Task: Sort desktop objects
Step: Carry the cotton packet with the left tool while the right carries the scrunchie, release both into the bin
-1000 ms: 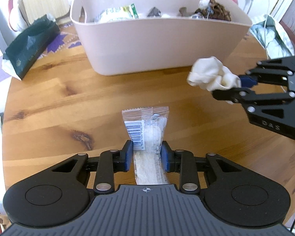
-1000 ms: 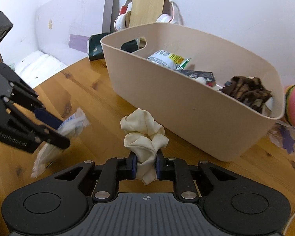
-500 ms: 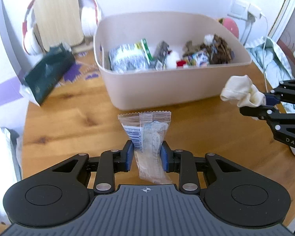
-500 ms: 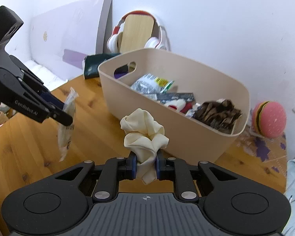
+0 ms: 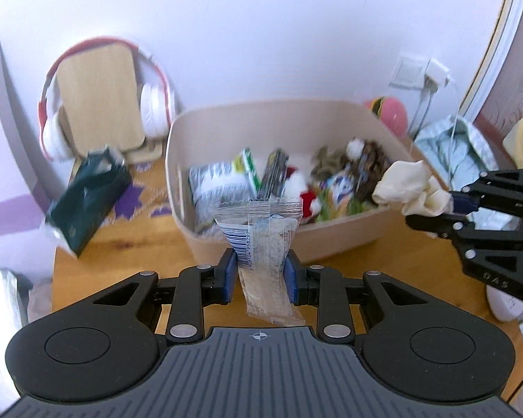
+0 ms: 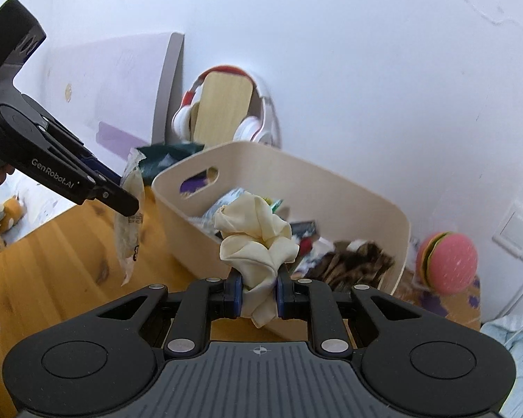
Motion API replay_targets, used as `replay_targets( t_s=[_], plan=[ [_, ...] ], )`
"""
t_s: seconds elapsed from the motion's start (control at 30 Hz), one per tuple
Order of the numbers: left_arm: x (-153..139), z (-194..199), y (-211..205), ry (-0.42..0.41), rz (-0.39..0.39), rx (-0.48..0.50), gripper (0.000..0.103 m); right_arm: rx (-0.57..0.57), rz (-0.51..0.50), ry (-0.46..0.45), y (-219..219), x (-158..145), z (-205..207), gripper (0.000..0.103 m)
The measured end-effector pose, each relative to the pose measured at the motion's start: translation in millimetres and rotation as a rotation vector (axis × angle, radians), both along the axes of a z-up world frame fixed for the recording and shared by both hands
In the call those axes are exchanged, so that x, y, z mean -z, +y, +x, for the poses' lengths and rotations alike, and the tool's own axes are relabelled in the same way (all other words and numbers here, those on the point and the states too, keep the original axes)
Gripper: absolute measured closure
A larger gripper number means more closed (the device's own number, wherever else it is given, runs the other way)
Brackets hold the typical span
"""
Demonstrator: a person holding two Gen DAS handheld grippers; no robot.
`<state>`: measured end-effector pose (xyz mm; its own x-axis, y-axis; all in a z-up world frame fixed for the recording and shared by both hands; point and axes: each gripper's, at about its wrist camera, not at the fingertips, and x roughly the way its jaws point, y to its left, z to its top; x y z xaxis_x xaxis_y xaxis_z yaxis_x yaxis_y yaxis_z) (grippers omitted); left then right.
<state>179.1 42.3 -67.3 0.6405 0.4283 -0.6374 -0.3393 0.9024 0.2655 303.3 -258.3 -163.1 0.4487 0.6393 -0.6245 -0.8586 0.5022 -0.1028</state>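
Item one: our left tongs (image 5: 258, 271), clamped on a clear packet (image 5: 261, 244) hanging off the table (image 5: 129, 254). Item two: our right tongs (image 6: 258, 292), clamped on a cream cloth (image 6: 254, 244). Beyond both tips: the beige bin (image 5: 331, 240), part filled.

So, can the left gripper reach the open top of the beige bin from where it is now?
Probably yes. The left gripper, shut on the clear packet, hangs above the table just in front of the bin, and nothing stands between them; the right gripper is off to the side.
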Motion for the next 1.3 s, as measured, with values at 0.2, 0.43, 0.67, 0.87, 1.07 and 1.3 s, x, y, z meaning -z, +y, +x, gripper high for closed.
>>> replay_targets(
  t_s=[0.2, 0.43, 0.67, 0.87, 1.07, 1.3],
  plan=[
    [-26, 18, -5, -0.054, 0.028, 0.048, 0.075, 0.039, 0.024, -0.038, 3, -14, 16, 0.086],
    [-44, 44, 3, -0.089, 0.048, 0.061, 0.075, 0.097, 0.026, -0.059, 8, -20, 40, 0.086],
    [-51, 66, 10, -0.109, 0.063, 0.062, 0.075, 0.131, 0.027, -0.062, 16, -19, 60, 0.086],
    [-35, 93, 25, -0.054, 0.053, 0.052, 0.075, 0.148, 0.009, -0.045, 31, -9, 77, 0.085],
    [-1, 109, 43, 0.042, -0.012, -0.013, 0.070, 0.151, -0.032, 0.012, 52, 11, 88, 0.063],
    [12, 105, 55, 0.049, -0.098, -0.069, 0.029, 0.166, -0.043, 0.027, 60, 23, 83, 0.035]
  ],
)
